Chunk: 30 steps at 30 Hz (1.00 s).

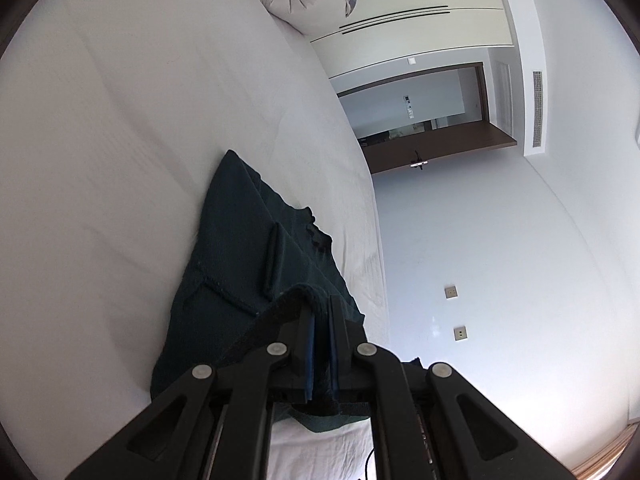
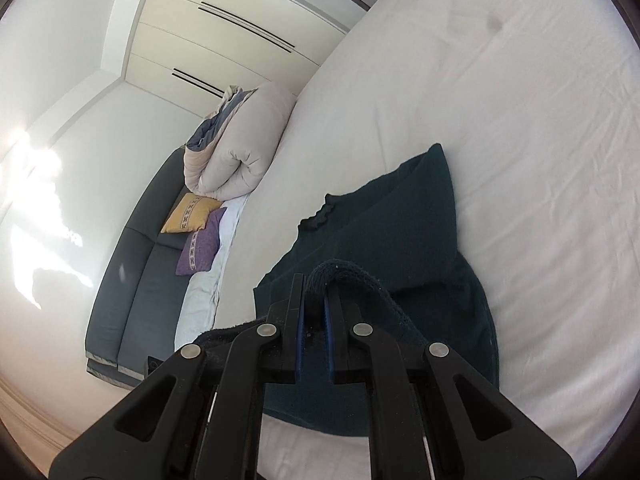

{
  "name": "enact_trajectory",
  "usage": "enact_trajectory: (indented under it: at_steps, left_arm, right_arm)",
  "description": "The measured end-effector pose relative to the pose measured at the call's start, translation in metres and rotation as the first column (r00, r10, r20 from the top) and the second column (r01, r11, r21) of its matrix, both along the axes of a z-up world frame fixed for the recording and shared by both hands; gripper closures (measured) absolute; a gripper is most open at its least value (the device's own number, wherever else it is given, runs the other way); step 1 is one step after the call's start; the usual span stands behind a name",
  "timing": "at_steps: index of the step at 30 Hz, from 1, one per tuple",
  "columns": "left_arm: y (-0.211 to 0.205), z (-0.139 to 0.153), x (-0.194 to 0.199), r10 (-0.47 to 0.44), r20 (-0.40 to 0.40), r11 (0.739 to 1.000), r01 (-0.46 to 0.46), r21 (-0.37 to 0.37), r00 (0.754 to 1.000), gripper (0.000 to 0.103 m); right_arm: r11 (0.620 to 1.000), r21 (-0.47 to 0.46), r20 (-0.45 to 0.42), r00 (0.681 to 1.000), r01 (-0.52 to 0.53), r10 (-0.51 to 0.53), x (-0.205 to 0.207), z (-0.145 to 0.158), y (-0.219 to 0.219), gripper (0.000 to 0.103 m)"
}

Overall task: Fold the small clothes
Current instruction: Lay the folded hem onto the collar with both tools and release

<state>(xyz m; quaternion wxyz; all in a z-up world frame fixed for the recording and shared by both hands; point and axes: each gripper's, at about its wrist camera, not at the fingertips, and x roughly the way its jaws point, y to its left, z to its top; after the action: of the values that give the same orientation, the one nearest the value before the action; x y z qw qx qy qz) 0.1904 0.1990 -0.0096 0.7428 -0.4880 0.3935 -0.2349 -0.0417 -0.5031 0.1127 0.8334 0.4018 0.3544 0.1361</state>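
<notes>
A small dark green knitted garment (image 1: 236, 248) lies on the white bed sheet (image 1: 120, 140), partly lifted at its near edge. My left gripper (image 1: 320, 304) is shut on a thick ribbed edge of it, pinched between the blue pads. In the right wrist view the same garment (image 2: 400, 220) spreads across the sheet (image 2: 500, 100). My right gripper (image 2: 318, 292) is shut on another rolled edge of it, which arches over the fingers. The garment's frilled neckline (image 2: 316, 218) points away from the grippers.
A rolled beige duvet (image 2: 236, 152) lies at the far end of the bed. A grey padded bench with a yellow cushion (image 2: 192, 212) and a purple cushion (image 2: 200, 248) stands beside it. Wardrobe doors (image 2: 224, 28) and an open doorway (image 1: 420, 116) lie beyond.
</notes>
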Motion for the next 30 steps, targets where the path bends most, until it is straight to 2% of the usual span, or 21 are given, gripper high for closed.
enact_trajectory:
  at_steps: [8, 12, 17, 21, 23, 24, 25, 27, 28, 30]
  left_arm:
    - [-0.01, -0.006, 0.077, 0.01, -0.016, 0.998, -0.009, 0.059, 1.0, 0.098]
    - [-0.017, -0.015, 0.103, 0.015, -0.026, 0.998, -0.013, 0.059, 1.0, 0.098]
    - [-0.016, -0.044, 0.128, 0.053, -0.069, 0.997, -0.049, 0.054, 0.996, 0.098]
    - [-0.008, -0.08, 0.143, 0.105, -0.158, 0.993, -0.095, 0.066, 0.982, 0.096]
    - [0.0, -0.092, 0.14, 0.137, -0.175, 0.99, -0.132, 0.041, 0.975, 0.088]
    - [0.002, -0.096, 0.137, 0.137, -0.178, 0.991, -0.134, 0.032, 0.974, 0.081]
    - [0.003, -0.098, 0.134, 0.136, -0.18, 0.99, -0.131, 0.043, 0.974, 0.073]
    - [0.003, -0.097, 0.128, 0.132, -0.17, 0.991, -0.124, 0.052, 0.977, 0.07]
    - [0.003, -0.094, 0.124, 0.131, -0.164, 0.99, -0.122, 0.064, 0.978, 0.064]
    - [-0.001, -0.087, 0.114, 0.121, -0.141, 0.99, -0.109, 0.092, 0.983, 0.06]
  right_arm:
    - [0.996, -0.038, -0.056, 0.995, 0.077, -0.079, 0.105, -0.028, -0.016, 0.096]
    - [0.993, -0.051, -0.078, 0.99, 0.11, -0.113, 0.144, -0.044, -0.025, 0.096]
    - [0.987, -0.059, -0.119, 0.98, 0.152, -0.159, 0.182, -0.067, -0.037, 0.096]
    - [0.982, -0.076, -0.177, 0.967, 0.174, -0.185, 0.216, -0.092, -0.044, 0.095]
    - [0.979, -0.068, -0.207, 0.957, 0.193, -0.203, 0.228, -0.103, -0.048, 0.09]
    - [0.974, -0.072, -0.203, 0.953, 0.213, -0.223, 0.231, -0.107, -0.051, 0.08]
    - [0.971, -0.078, -0.187, 0.953, 0.228, -0.239, 0.231, -0.108, -0.052, 0.066]
    - [0.965, -0.064, -0.147, 0.954, 0.255, -0.262, 0.23, -0.11, -0.057, 0.045]
    - [0.965, -0.048, -0.135, 0.955, 0.259, -0.263, 0.229, -0.111, -0.059, 0.044]
    - [0.968, -0.057, -0.14, 0.958, 0.245, -0.251, 0.23, -0.109, -0.057, 0.044]
